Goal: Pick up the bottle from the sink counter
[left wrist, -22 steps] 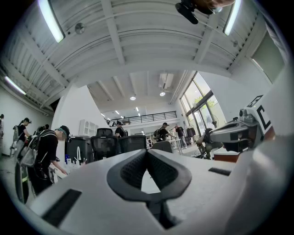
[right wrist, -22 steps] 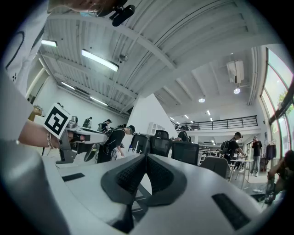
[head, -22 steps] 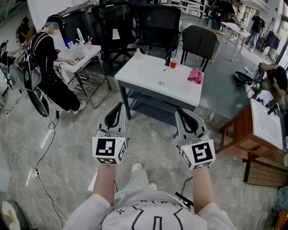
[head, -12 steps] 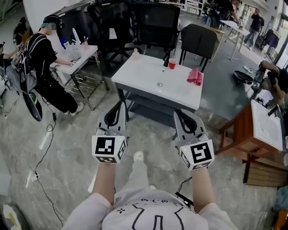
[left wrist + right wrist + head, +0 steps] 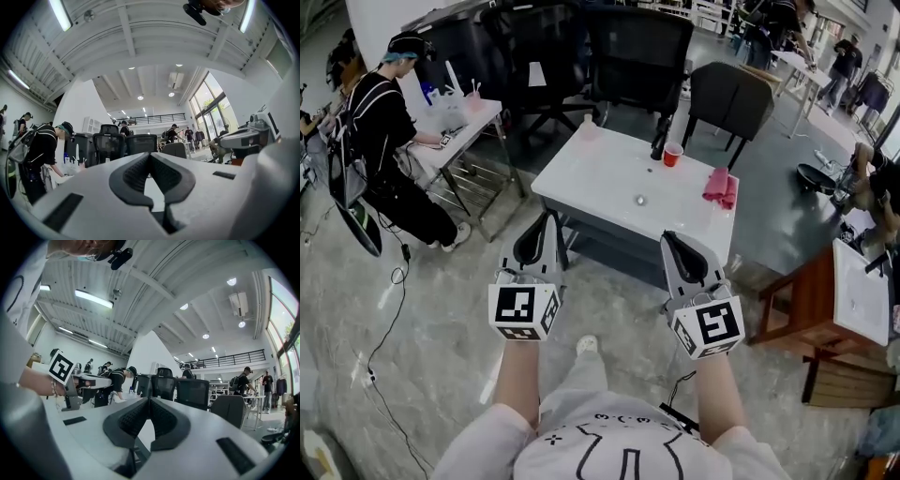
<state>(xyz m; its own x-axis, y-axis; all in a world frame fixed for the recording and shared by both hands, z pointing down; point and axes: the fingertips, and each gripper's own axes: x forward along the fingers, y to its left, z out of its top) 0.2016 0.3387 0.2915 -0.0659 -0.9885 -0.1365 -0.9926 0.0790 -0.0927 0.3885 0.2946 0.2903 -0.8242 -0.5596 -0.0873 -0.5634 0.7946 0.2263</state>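
though far off, the bottle (image 5: 660, 141) seems dark, slim (upright); left tool (image 5: 149, 158), right tool (image 5: 148, 403) closed, empty.

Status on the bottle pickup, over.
Left gripper shut, empty; right gripper shut, empty. Bottle upright on sink counter, far edge, untouched. Red cup beside it.

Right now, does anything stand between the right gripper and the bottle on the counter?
Only the red cup, beside the bottle on its near right, crowds the path of the right gripper; otherwise bare counter.

white counter (image 5: 600, 183), bottle (image 5: 660, 139), red cup (image 5: 672, 155), pink cloth (image 5: 719, 186)
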